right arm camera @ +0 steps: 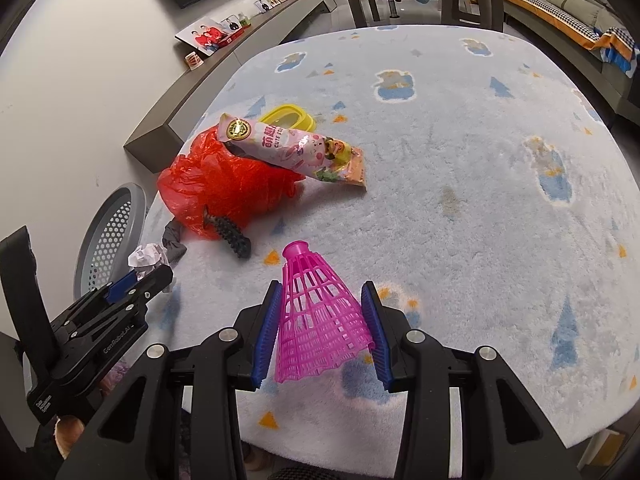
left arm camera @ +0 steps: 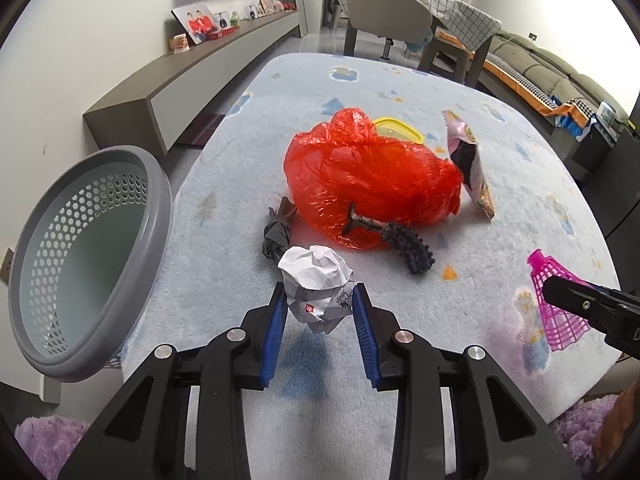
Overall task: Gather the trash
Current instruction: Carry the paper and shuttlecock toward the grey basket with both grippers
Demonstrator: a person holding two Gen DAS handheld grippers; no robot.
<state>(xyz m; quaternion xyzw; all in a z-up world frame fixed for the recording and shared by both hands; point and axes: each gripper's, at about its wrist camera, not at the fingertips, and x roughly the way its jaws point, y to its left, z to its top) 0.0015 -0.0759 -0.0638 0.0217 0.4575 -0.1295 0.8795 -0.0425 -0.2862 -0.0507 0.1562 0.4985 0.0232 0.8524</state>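
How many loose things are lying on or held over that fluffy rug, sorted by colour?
Red: 1, plastic bag
White: 1, paper ball
Yellow: 1, lid
Pink: 2, snack packet and plastic cone
Dark grey or black: 2, spiky toy and cloth bundle
Total: 7

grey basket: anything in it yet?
Empty as far as shown: the grey basket shows bare inner wall and floor; its lowest part is hidden behind the rim.
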